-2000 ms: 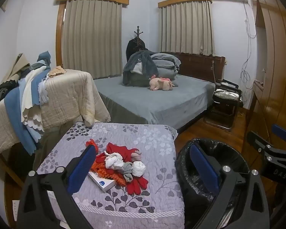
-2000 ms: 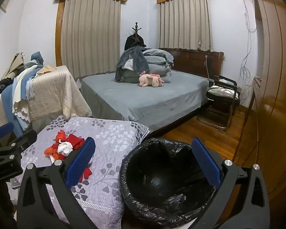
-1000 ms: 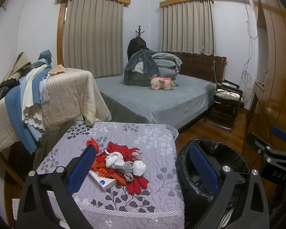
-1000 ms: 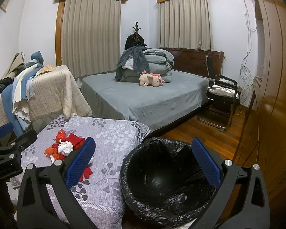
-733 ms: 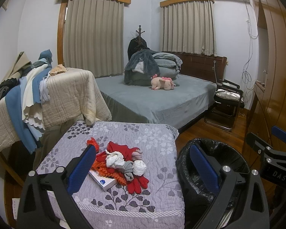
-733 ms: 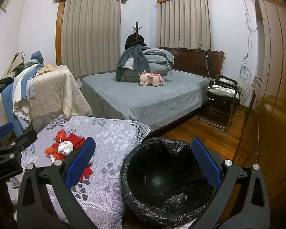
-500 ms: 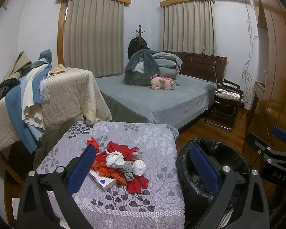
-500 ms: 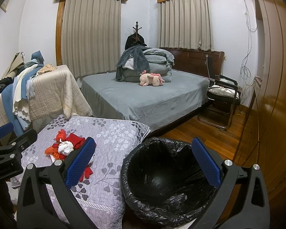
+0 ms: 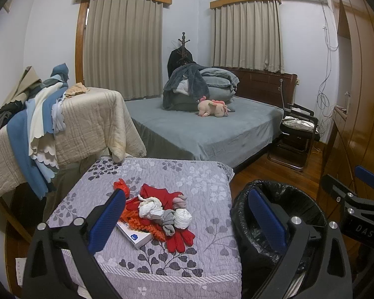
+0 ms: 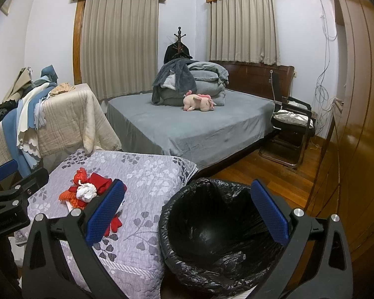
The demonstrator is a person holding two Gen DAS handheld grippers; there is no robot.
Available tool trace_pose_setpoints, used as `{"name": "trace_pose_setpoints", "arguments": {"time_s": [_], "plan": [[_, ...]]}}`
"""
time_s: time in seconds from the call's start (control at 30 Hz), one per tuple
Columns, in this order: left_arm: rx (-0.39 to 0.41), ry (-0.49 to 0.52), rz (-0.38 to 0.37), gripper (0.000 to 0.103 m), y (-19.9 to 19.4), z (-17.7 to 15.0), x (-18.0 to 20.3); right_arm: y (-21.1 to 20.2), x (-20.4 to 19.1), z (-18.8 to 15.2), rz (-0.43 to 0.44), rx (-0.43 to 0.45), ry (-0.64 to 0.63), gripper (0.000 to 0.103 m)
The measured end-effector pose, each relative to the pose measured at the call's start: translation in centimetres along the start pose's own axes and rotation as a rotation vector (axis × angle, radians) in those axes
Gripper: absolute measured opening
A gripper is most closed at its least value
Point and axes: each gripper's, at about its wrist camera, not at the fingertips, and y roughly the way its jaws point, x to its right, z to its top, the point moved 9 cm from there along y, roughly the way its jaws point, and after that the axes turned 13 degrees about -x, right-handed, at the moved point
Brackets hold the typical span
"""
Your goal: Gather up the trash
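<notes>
A pile lies on the quilted purple table (image 9: 202, 179): crumpled white paper (image 9: 150, 206), a white paper ball (image 9: 183, 219), grey socks (image 9: 169, 220), red gloves (image 9: 179, 239), orange knit, a small white box (image 9: 134, 234). The pile also shows in the right wrist view (image 10: 86, 190). A bin lined with a black bag (image 10: 212, 236) stands right of the table, seen also in the left wrist view (image 9: 296, 201). My left gripper (image 9: 187, 219) is open and empty, held before the pile. My right gripper (image 10: 187, 211) is open and empty above the bin's near rim.
A grey bed (image 9: 202, 127) with folded blankets and a pink plush toy (image 9: 213, 107) fills the back. A cloth-draped rack (image 9: 62, 119) stands left. A chair (image 10: 291, 129) and a wooden wardrobe (image 10: 356, 124) stand right on the wood floor.
Almost nothing differs; the left wrist view has shifted very slightly. Both grippers stay open and empty, and the pile and bin have not moved.
</notes>
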Motion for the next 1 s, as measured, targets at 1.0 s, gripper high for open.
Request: {"name": "trace_pose_setpoints", "arguments": {"time_s": [1.0], "plan": [[-0.01,-0.008,0.004,0.097,0.2,-0.2,-1.0,1.5,-1.3,-0.3,0.009,-0.018,0.0,0.098]]}}
